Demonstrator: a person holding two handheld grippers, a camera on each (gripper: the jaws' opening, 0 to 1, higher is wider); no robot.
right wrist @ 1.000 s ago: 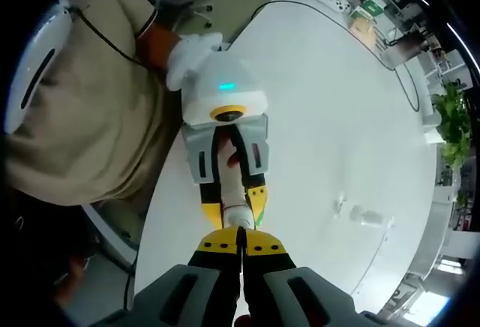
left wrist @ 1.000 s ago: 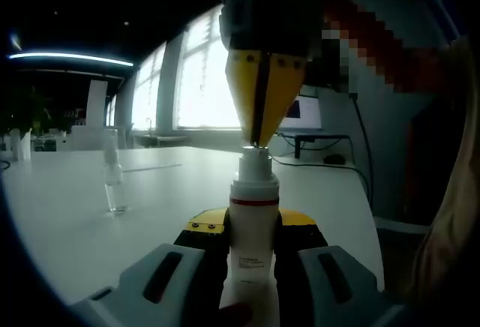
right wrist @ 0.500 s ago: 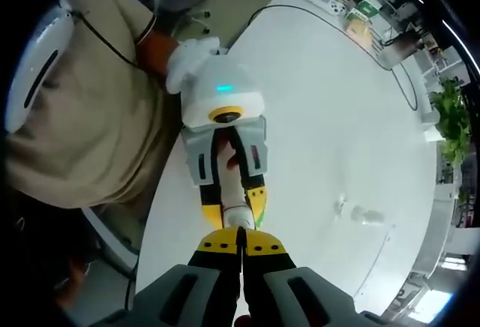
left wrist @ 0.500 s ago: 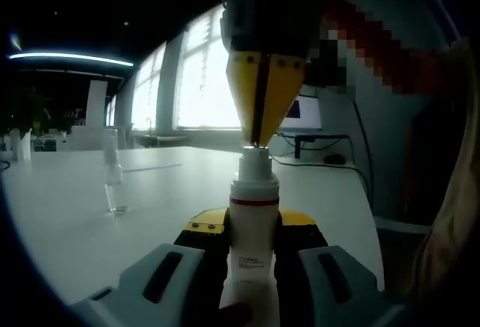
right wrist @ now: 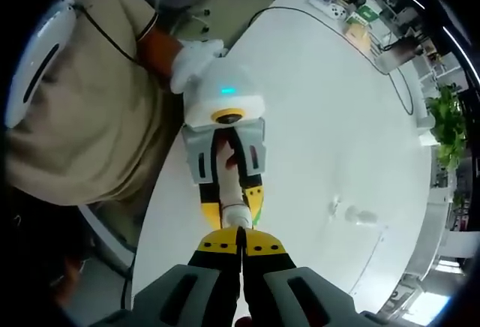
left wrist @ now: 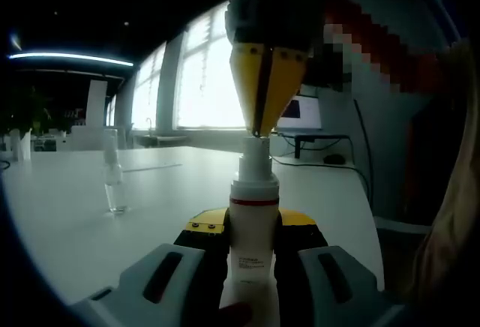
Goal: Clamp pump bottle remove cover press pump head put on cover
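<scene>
White plastic, the pump bottle (left wrist: 253, 226) stands centred, pinched about its body by the left gripper (left wrist: 251, 267). At twelve o'clock, the right gripper (left wrist: 260, 121), jaws pressed together, meets the pump head (left wrist: 255, 163). Light, stiff, probably slippery; the body grip suits.

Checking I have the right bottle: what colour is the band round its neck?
Red, on the white bottle, clearest in the left gripper view.

The pump bottle (left wrist: 253, 226) is white with a thin red band. Both the left gripper (left wrist: 253, 229) and the right gripper (left wrist: 262, 128) have yellow tips on grey bodies. The table (right wrist: 330, 124) is white, the cover (left wrist: 113, 184) clear.
</scene>
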